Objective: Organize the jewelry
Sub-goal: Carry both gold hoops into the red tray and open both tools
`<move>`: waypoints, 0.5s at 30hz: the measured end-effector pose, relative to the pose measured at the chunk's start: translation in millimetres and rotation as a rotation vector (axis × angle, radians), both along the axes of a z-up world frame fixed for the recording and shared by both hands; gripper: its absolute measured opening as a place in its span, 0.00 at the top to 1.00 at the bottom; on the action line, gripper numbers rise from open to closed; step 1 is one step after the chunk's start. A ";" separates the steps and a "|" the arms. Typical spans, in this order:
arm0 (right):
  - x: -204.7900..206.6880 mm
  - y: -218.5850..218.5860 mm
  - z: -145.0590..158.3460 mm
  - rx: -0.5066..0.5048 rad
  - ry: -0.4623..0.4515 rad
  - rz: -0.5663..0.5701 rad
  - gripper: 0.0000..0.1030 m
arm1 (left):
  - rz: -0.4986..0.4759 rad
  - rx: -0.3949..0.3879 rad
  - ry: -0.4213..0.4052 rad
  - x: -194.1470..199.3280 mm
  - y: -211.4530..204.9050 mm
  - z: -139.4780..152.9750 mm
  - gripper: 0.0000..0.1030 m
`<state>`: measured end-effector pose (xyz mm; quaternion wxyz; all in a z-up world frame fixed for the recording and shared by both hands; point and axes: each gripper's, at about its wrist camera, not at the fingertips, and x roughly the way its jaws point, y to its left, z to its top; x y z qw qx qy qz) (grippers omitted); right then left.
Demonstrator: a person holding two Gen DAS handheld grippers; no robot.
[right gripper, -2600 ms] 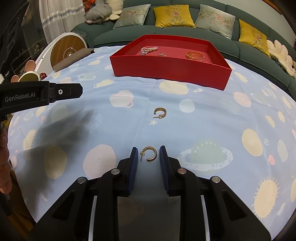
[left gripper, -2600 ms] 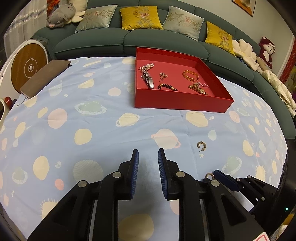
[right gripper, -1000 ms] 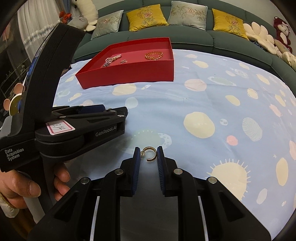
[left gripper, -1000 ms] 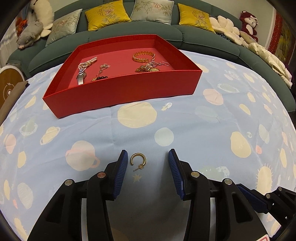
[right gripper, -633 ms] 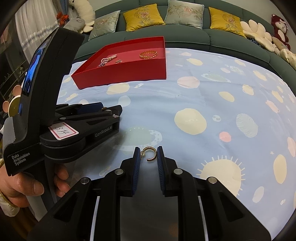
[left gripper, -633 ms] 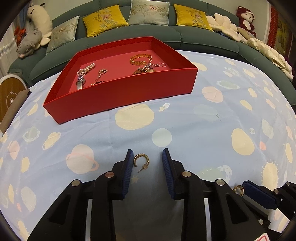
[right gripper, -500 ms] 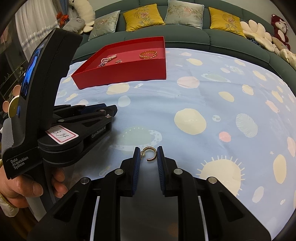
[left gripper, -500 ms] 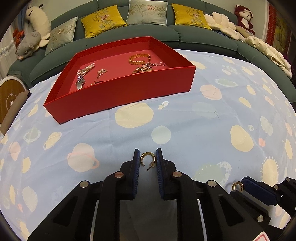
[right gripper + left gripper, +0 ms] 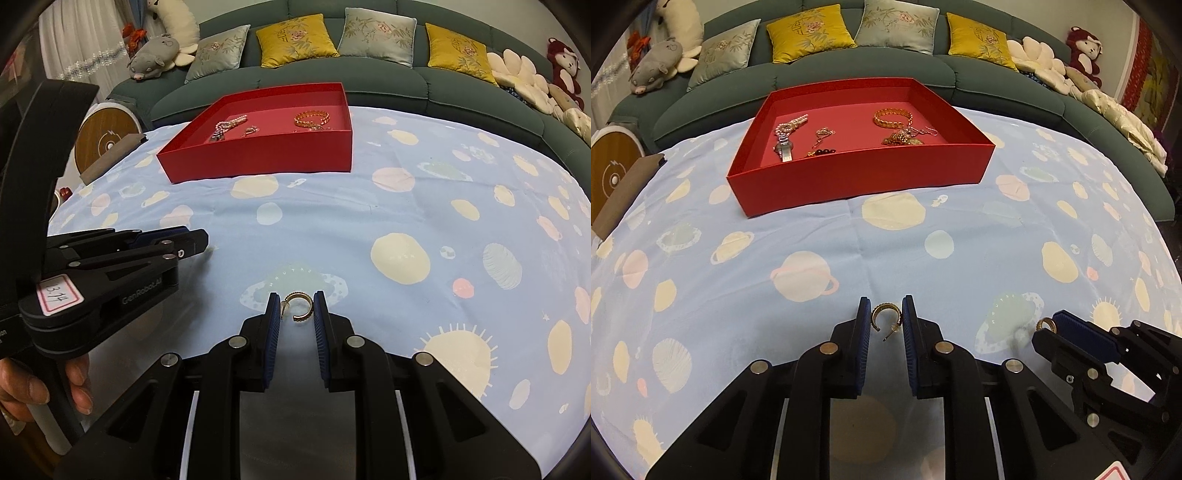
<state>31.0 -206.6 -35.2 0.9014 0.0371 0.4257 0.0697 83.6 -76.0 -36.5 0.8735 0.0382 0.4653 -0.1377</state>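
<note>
Pinching narrow on a tiny hoop each, the left gripper (image 9: 885, 320) is holding one gold earring (image 9: 885, 316) and the right gripper (image 9: 295, 309) its twin (image 9: 298, 306), just above the planet-print cloth (image 9: 923, 258); both are looking featherlight, rigid, slippery metal, best clamped across the ribbed arc, clear of the thin post; the red cardboard tray (image 9: 857, 177) is sitting well beyond

We hold our left gripper (image 9: 885, 320) and right gripper (image 9: 297, 307) low and level, pointing toward 12 o'clock, each with jaws pinched on a hoop earring; the left sits at the right's 9 o'clock.
</note>
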 end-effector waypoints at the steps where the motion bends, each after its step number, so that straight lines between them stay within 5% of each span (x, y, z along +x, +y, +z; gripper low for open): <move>1: 0.5 2.1 1.4 0.000 -0.003 0.003 0.83 | 0.002 -0.003 -0.002 -2.2 4.3 2.2 0.86; 15: 14.0 37.5 19.9 -0.008 -0.051 0.040 0.83 | 0.060 -0.075 -0.035 -14.1 58.5 29.3 0.86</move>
